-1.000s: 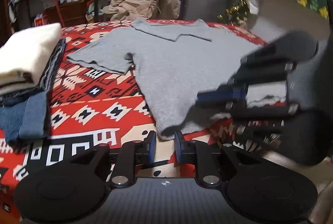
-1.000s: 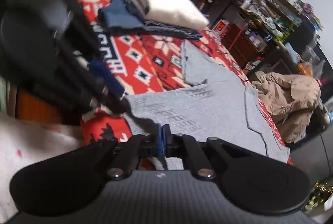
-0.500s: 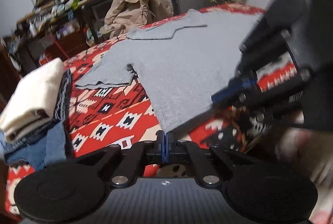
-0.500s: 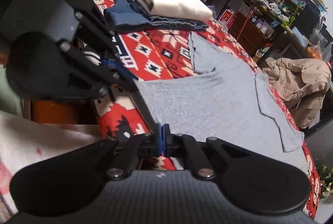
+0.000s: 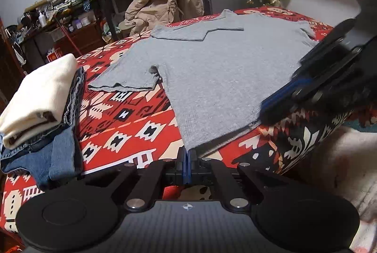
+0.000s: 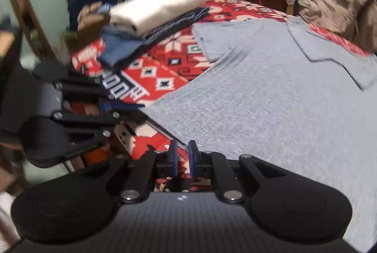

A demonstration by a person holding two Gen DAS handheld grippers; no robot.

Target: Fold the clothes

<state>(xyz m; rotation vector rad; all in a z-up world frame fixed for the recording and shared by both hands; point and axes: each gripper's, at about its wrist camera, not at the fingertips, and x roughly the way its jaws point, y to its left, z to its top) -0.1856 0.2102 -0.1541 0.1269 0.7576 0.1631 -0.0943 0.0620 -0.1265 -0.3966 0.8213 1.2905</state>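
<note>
At lower centre, the left tool (image 5: 188, 163) is clenched on the hem corner of the grey T-shirt (image 5: 212, 74). The right tool (image 6: 182, 157) is released, its pads slightly apart beside the shirt's hem.

Folded stack (image 5: 44, 109) beside bare blanket (image 5: 132, 126).

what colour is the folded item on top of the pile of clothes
Cream, off-white. The folded top lies on the stacked jeans, clearest in the left wrist view.
</note>
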